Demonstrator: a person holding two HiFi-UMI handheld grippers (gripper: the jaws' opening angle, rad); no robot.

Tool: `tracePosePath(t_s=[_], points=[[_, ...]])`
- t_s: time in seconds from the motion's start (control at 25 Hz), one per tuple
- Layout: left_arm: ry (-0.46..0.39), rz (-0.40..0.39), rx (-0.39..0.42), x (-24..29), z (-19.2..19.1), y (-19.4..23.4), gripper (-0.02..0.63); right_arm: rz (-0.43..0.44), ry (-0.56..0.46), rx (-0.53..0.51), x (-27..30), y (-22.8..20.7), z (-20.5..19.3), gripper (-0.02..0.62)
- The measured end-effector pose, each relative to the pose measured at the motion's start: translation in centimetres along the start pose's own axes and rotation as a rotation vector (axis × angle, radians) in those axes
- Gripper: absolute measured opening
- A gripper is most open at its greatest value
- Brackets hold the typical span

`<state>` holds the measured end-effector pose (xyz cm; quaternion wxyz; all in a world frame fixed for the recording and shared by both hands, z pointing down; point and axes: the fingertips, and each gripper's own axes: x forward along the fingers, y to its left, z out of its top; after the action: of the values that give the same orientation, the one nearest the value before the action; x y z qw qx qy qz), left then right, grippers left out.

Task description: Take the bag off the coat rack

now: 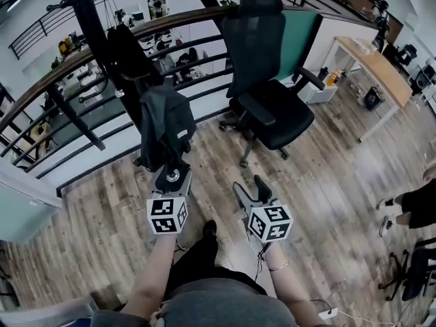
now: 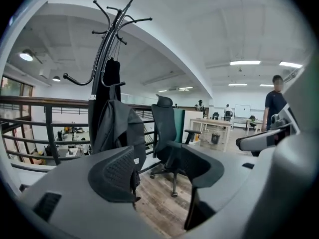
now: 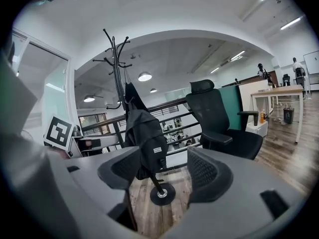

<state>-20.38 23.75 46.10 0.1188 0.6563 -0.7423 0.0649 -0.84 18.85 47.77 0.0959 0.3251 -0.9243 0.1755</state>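
Note:
A black bag (image 1: 165,125) hangs on the black coat rack (image 1: 88,19), low against its pole, by the railing. Both grippers stand a little short of it, side by side, and neither touches it. My left gripper (image 1: 172,182) is just below the bag in the head view, and my right gripper (image 1: 251,188) is to its right. In the left gripper view the bag (image 2: 119,128) shows past the left pad, and the left gripper (image 2: 159,176) is open and empty. In the right gripper view the bag (image 3: 144,133) hangs between the pads of the open, empty right gripper (image 3: 164,176), above the rack's round base (image 3: 162,193).
A black office chair (image 1: 262,80) stands right of the rack on the wood floor. A black railing (image 1: 82,125) runs behind the rack over a drop to a lower floor. A wooden desk (image 1: 378,67) is at the far right. A person's legs (image 1: 409,206) show at the right edge.

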Motion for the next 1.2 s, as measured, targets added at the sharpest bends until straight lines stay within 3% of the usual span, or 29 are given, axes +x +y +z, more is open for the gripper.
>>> tracePosePath(t_s=[0.28, 0.72, 0.92, 1.2], points=[[0.012, 0.077, -0.015, 4.5, 1.4, 5.2, 0.291, 0.068, 0.008, -0.052, 8.0, 0.7, 3.4, 0.29], [0.031, 0.168, -0.066, 6.6, 2.1, 10.0, 0.31, 0.21, 0.052, -0.132, 16.6, 3.3, 6.7, 0.335], [0.023, 0.23, -0.115, 7.7, 1.5, 11.3, 0.316, 0.304, 0.079, -0.175, 20.7, 3.7, 6.8, 0.347], [0.025, 0.381, -0.158, 9.2, 1.8, 11.2, 0.325, 0.484, 0.14, -0.245, 25.8, 3.2, 8.3, 0.359]])
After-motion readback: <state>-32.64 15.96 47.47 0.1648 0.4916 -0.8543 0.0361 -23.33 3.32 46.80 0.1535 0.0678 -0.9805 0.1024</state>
